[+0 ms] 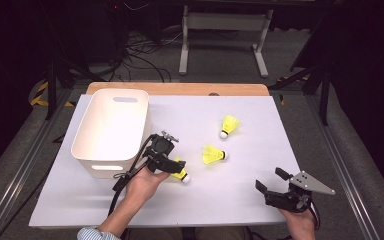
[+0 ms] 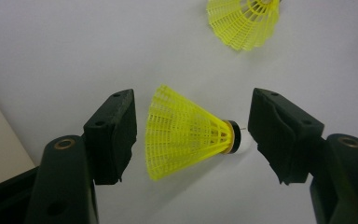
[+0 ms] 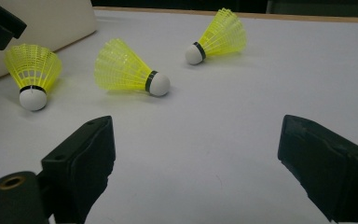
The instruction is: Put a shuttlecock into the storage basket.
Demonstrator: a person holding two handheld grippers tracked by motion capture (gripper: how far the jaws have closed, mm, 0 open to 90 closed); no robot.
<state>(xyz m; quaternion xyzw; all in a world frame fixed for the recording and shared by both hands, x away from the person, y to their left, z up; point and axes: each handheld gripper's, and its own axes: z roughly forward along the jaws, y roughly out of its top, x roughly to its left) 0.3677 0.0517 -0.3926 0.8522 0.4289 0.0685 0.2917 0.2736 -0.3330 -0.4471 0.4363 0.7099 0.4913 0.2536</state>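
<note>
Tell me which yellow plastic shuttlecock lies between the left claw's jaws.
The yellow plastic shuttlecock nearest the white plastic bin; the other two lie farther right on the table.

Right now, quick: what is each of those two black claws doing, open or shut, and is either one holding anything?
Left gripper: open, jaws either side of a yellow plastic shuttlecock lying on the table, not touching it.
Right gripper: open, holding nothing.

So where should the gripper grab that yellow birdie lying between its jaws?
Probably across the shuttlecock lengthwise, coming down from above as the left gripper stands now. It lies on its side on the white table, the wide skirt rim facing one open jaw and the cork tip facing the other. The skirt is soft mesh, so a gentle squeeze seems wisest.
</note>
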